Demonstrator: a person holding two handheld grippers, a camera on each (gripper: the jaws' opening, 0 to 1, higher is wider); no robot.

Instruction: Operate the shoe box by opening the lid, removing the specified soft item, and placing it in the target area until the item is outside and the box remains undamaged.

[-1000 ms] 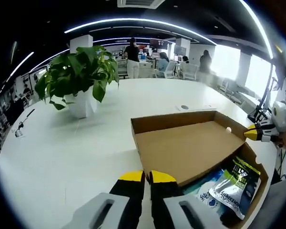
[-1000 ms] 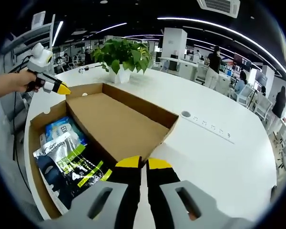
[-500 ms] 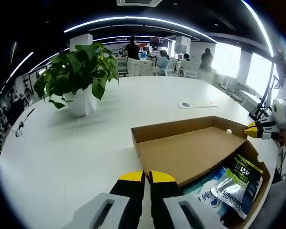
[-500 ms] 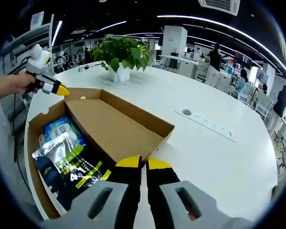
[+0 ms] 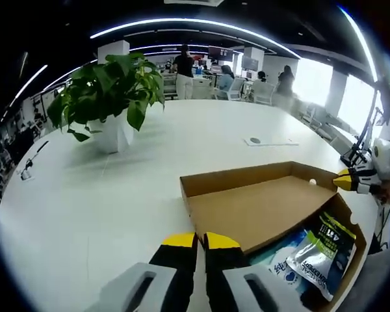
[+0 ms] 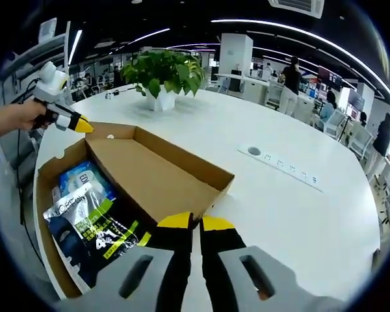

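While lid (image 5: 255,207) is raised, pkts (image 6: 91,224) visible, rt tongs (image 6: 195,223) closed

Brown box (image 5: 260,211) — white table (image 5: 104,195).

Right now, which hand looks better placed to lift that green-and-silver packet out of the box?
Probably the right. The packet lies just beside the right gripper, whose jaws are shut, and looks large and close in its view. From the left gripper, the packet sits farther off, past the cardboard lid. It's close, though.
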